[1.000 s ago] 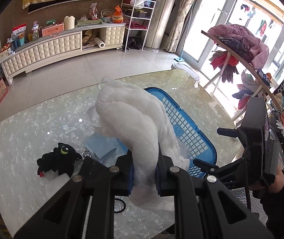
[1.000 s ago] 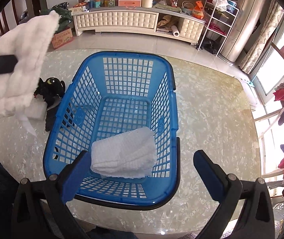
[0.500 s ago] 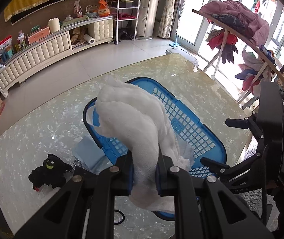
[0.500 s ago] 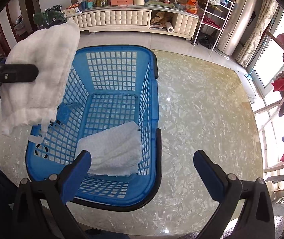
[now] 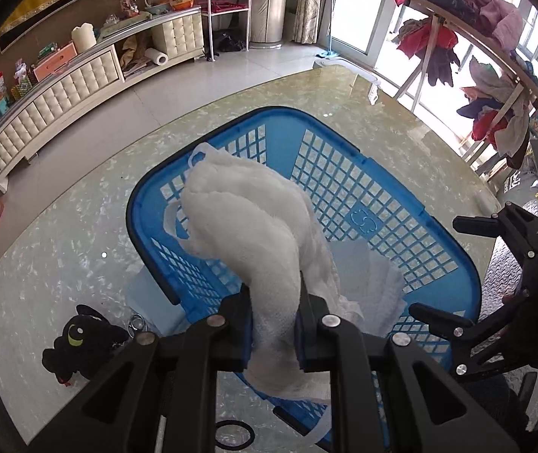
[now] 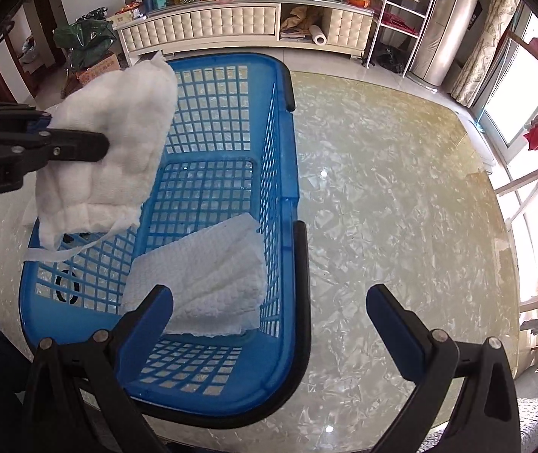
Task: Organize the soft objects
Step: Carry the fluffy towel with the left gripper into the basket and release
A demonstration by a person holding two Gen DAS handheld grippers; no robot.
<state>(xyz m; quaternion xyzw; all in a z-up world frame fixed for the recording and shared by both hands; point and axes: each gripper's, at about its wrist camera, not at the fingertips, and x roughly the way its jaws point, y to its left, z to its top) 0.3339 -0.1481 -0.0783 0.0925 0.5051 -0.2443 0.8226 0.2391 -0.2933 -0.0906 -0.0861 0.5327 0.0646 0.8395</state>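
My left gripper (image 5: 274,313) is shut on a fluffy white towel (image 5: 246,234) and holds it above the left side of a blue lattice basket (image 5: 363,204). The right wrist view shows the same towel (image 6: 117,139) hanging from the left gripper (image 6: 76,139) over the basket (image 6: 212,151), a thin strap dangling below it. A second folded white towel (image 6: 208,283) lies on the basket floor. My right gripper (image 6: 269,309) stands open over the basket's near right rim, nothing between its fingers. A black plush toy (image 5: 80,339) lies on the table, left of the basket.
The basket sits on a marbled glass table (image 6: 401,196). A light blue cloth (image 5: 151,294) and a metal ring (image 5: 136,322) lie beside the plush toy, a black hair tie (image 5: 235,434) nearer me. A clothes rack (image 5: 476,37) stands right; a cream sideboard (image 6: 231,22) lines the far wall.
The left gripper carried the white towel to the right and down, from beside the basket to above its interior. The right gripper sank slightly toward the basket's right rim.
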